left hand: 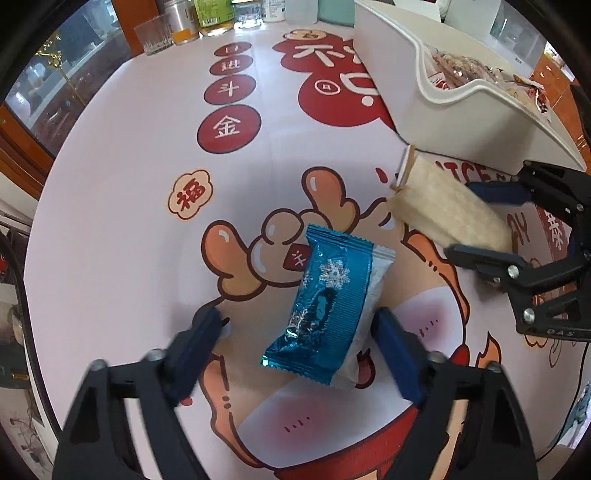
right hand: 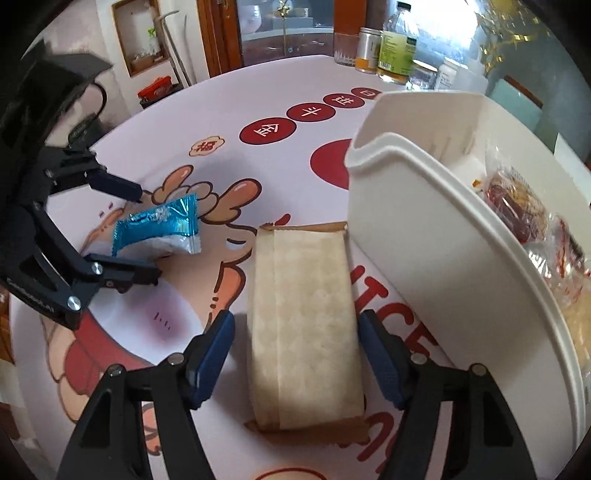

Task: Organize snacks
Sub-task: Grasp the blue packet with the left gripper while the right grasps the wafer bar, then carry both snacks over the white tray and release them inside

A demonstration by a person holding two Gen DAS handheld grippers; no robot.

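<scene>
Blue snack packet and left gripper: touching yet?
Touching on one side. In the left wrist view the right-hand finger meets the edge of the blue snack packet; tablecloth shows between the packet and the other finger of the left gripper.

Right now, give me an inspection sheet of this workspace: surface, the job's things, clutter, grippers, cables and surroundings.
Surface: round table under a pale cloth with red cartoon prints.
Job's things: blue foil snack and beige wrapped snack lie on the cloth; white bin beside the beige one already holds wrapped snacks.
Clutter: glass, can and bottles at the far edge.
Grippers: left gripper straddles the blue foil snack, one pad at its edge, the other clear; right gripper straddles the beige wrapped snack, small gaps showing on both sides.
Cables: a thin dark cable behind the right gripper.
Surroundings: wooden glass-front cabinet behind the table.
</scene>
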